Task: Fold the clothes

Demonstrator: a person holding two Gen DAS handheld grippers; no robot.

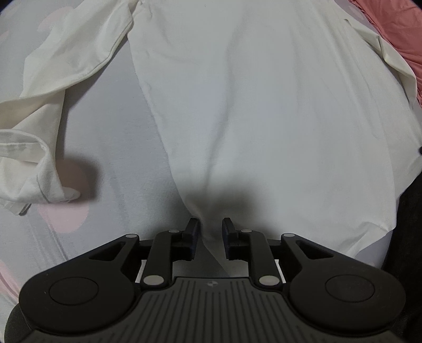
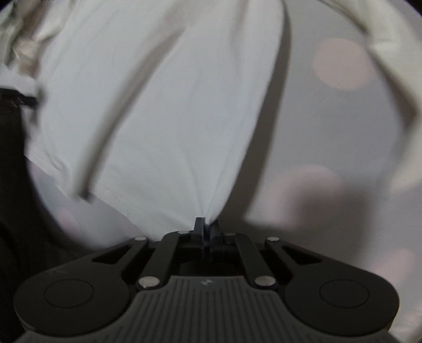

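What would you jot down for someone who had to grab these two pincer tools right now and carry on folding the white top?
Left gripper: jaws a little apart over the white shirt, fabric between them but not pinched.
Right gripper: shut on a pinch of the same shirt, which pulls into a taut peak at the tips.
The shirt lies spread on the grey sheet with pink dots; one sleeve lies crumpled out to the side. A pink cloth lies at the far edge.
Done: no neat fold visible yet.
Left: probably regrip with the left, tuck the sleeves in, then fold the body.
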